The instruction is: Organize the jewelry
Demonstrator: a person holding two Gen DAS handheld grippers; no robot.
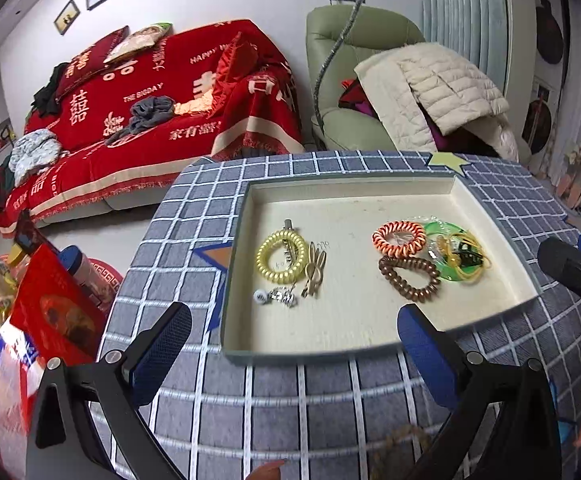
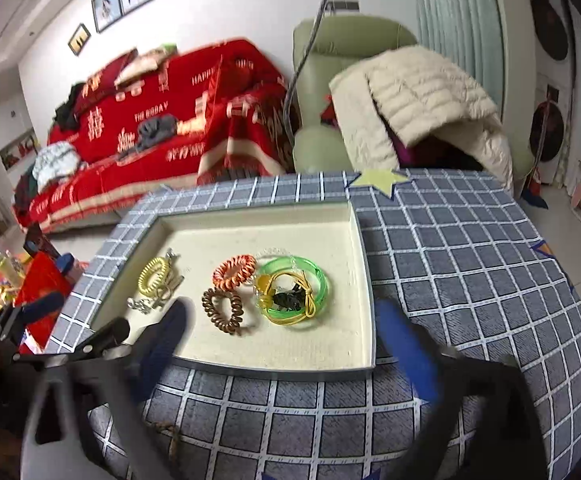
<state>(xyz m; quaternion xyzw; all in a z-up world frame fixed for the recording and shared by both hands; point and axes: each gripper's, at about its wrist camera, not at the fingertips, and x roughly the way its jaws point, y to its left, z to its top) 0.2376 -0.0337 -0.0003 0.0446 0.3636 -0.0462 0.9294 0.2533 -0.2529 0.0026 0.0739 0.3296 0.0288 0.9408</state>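
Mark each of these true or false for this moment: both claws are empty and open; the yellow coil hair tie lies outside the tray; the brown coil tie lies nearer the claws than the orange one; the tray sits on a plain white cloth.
1. Both claws, left claw and right claw, are empty and open. True.
2. The yellow coil hair tie lies outside the tray. False: it lies inside, on the left side.
3. The brown coil tie lies nearer the claws than the orange coil tie. True.
4. The tray sits on a plain white cloth. False: the cloth is grey-blue with a white grid.
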